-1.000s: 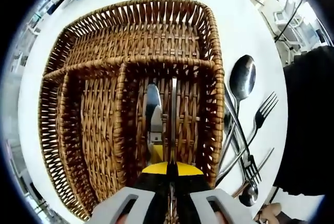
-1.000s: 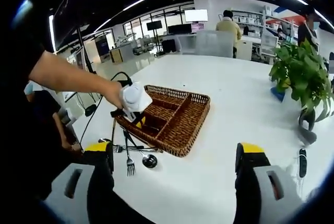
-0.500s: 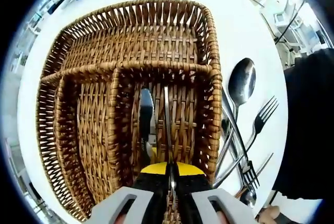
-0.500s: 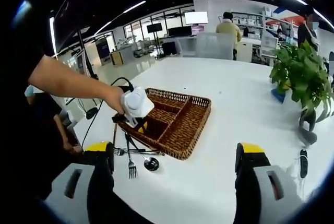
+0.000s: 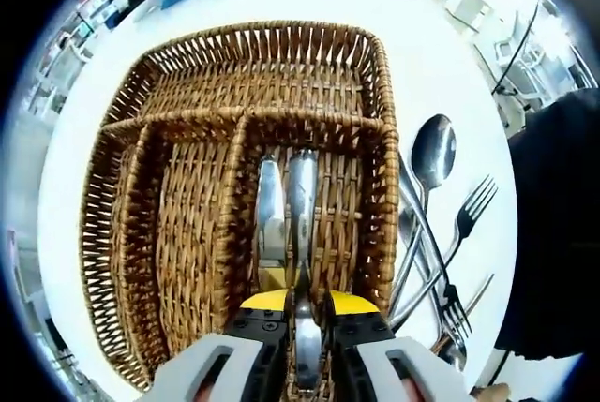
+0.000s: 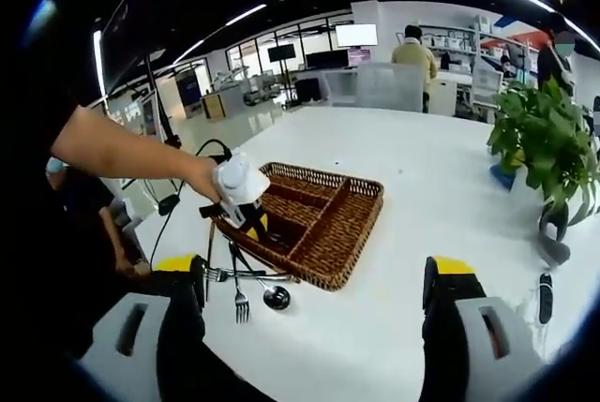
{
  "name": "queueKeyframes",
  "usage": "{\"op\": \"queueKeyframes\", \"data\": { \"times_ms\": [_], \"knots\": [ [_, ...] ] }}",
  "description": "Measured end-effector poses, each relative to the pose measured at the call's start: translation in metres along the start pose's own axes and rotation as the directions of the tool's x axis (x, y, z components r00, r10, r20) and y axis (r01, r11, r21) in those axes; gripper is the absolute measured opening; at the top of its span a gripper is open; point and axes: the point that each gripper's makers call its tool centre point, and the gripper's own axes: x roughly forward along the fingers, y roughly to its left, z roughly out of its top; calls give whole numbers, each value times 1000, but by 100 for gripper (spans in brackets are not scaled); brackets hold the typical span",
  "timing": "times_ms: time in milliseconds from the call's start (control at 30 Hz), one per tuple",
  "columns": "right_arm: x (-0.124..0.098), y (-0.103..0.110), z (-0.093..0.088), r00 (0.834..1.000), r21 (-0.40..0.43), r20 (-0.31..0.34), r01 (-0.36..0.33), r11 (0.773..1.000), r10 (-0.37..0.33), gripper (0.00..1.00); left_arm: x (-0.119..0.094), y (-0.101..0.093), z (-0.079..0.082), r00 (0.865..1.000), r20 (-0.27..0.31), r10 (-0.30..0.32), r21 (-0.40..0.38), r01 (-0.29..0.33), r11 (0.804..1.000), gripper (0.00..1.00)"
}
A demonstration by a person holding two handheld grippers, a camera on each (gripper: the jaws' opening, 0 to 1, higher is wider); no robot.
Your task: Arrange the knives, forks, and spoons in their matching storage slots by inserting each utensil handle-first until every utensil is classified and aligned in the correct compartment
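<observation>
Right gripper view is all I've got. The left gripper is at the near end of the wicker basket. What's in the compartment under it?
Observer: One knife lies flat there, running back between the left gripper jaws. A second knife lies right beside it.
Operator: Is the gripper clamped on it?
Observer: I cannot tell; the jaws sit close on either side of the handle.
Operator: And the other compartments?
Observer: The basket holds nothing else.

White table (image 6: 450, 205): basket (image 5: 187, 111), loose cutlery (image 5: 436, 224).
</observation>
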Motion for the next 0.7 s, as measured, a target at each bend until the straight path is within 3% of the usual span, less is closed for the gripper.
{"op": "queueKeyframes", "data": {
  "times_ms": [167,267,333,433,533,600,667,700],
  "knots": [
    [-1,3,3,1000,-8,5,-3,1000,3,99,-17,11,7,991,119,56,-31,-52,998,26],
    [-2,4,7,1000,-14,13,-2,1000,3,99,-39,20,7,978,186,98,-111,-78,991,28],
    [-2,4,10,1000,-15,18,-2,1000,2,99,-51,28,8,961,235,143,-157,-108,982,35],
    [-2,3,16,1000,-21,27,-2,1000,3,99,-76,29,8,928,332,170,-246,-89,965,42],
    [-2,3,22,999,-32,37,-2,999,4,99,-99,31,6,885,412,217,-325,-80,942,51],
    [-2,2,25,999,-34,42,-3,999,5,99,-107,28,1,875,427,230,-349,-75,934,58],
    [-2,1,28,999,-38,48,-3,999,5,99,-113,25,-9,873,418,249,-369,-88,925,63],
    [-2,1,31,999,-40,54,-3,999,5,99,-119,22,-13,863,431,265,-383,-92,919,65]
  ]
}}
